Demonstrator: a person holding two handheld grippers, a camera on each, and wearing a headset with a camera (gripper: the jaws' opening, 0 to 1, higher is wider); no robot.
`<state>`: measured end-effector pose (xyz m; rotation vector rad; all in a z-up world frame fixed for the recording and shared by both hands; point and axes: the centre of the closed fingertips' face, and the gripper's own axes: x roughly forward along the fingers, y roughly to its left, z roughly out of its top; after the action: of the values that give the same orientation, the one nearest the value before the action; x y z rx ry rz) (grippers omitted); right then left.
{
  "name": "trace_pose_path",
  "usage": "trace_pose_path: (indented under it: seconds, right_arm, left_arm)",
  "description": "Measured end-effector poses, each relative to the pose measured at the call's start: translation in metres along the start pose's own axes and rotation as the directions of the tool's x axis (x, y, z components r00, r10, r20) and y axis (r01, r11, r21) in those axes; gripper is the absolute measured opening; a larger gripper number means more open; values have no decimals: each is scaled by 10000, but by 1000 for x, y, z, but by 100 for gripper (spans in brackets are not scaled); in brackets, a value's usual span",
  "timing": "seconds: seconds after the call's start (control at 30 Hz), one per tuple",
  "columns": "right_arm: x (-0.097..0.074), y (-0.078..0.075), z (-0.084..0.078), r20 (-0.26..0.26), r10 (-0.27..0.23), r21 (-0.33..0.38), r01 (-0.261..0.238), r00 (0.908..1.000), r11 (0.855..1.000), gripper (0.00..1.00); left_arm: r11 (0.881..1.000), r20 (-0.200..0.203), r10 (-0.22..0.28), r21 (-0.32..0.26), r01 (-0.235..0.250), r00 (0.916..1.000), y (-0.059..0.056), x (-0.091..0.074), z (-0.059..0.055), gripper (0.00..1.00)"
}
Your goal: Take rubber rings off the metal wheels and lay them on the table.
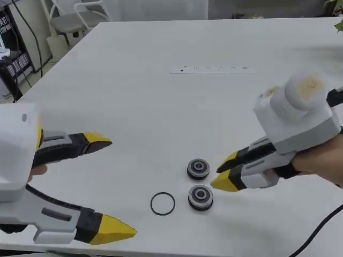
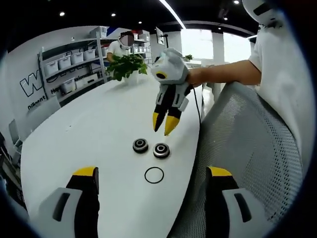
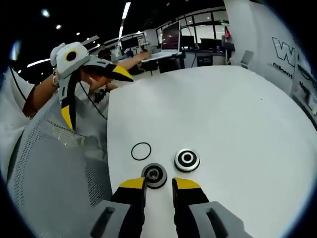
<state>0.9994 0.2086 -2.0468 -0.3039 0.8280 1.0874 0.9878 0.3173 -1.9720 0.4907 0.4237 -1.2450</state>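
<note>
The right gripper (image 1: 214, 177) has pointed jaws, yellow at the tips and black behind, on a white moulded body. They stand a narrow slit apart with nothing between them. Just ahead of those tips, and apart from them, lies the near wheel (image 3: 154, 175), a small round metal disc with a dark outer band and a stepped hub, flat on the table (image 1: 161, 107). The far wheel (image 3: 187, 159) is a little further out, off to the side of the right jaw and close beside the first without touching it. It has the same shape, and its shiny face is ringed in black. Whether either wheel still carries rubber on its rim is too small to tell. Beyond the near wheel, toward the left jaw's side, one rubber ring (image 1: 162, 204) lies loose and flat on the tabletop, a thin black hoop with bare white surface showing through its middle. Past it, the left gripper (image 1: 123, 187) has the same yellow-tipped build, with its jaws spread wide and empty, pointing toward the ring and wheels from well back. The tabletop is smooth, matt and white. Far out along it, a slim white power strip (image 1: 213, 68) lies flat. In the left gripper view a grey mesh chair (image 2: 247, 148) back stands at the table's edge.
</note>
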Motion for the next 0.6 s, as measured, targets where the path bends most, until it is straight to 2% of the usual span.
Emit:
trace_pose_path:
  seconds: [0.13,0.37,0.47,0.6]
  right_arm:
    - [8,3,-15,-794,114,-787,-176,9968,9967,23]
    - [18,3,-18,-701,242,-749,-295,9972,9968,27]
    - [20,3,-21,-798,246,-719,-303,9965,9969,27]
    - [22,3,-20,-672,285,-650,-329,9973,9973,27]
  left_arm:
    - [9973,73,-617,407,613,9981,-5,11,13,84]
    - [9939,623,-1008,510,977,9930,-2,30,37,82]
    - [9916,719,-1168,651,1122,9906,-3,41,42,80]
    - [9904,757,-1234,723,1180,9895,-2,57,46,79]
